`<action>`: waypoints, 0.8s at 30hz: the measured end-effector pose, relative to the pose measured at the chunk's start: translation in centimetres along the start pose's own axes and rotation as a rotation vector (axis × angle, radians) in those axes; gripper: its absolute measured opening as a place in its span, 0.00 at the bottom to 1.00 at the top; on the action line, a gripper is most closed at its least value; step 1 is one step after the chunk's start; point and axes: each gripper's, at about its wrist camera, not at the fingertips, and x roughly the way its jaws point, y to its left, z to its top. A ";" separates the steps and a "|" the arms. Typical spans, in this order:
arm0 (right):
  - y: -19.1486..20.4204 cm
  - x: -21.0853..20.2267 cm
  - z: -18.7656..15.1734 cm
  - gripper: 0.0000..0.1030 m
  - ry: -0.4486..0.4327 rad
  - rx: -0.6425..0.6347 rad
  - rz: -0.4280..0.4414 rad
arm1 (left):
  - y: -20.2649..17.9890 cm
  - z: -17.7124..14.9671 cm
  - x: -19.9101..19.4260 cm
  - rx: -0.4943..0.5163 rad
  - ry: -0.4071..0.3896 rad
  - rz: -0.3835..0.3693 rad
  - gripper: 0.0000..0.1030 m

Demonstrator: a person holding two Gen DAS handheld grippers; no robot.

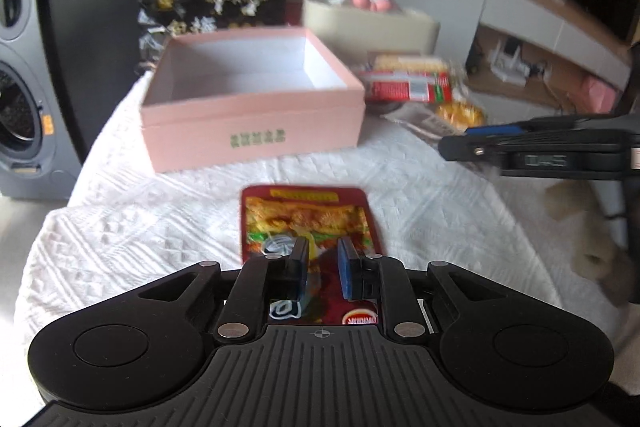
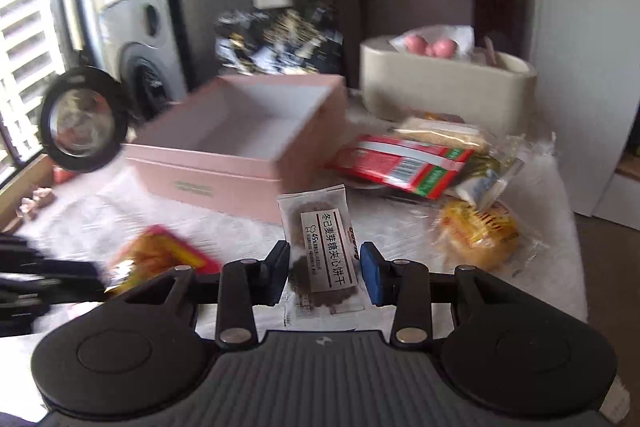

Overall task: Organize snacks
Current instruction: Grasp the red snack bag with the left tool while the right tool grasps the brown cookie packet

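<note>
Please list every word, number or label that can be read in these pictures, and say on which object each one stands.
"冬己麦芽糖夹心饼干": white label on the clear cookie packet between the right gripper's fingers.
"45" and the small print beside it on that label: too small to read further.
Green print on the pink box front: blurred.
Yellow banner on the red snack packet: blurred.
Red-and-white packet with barcode: unreadable.

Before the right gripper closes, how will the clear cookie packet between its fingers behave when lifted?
The cookie packet is probably light, being small and flat on the white cloth. Its clear film looks glossy, so it may slip between the fingers of the right gripper. The dark round cookies inside should keep the middle fairly stiff, but a hard squeeze could crack them.
</note>
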 end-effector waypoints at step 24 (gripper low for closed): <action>1.8 0.1 -6.1 0.54 0.009 0.017 -0.012 | 2.6 0.2 -0.1 -0.107 0.012 0.032 0.22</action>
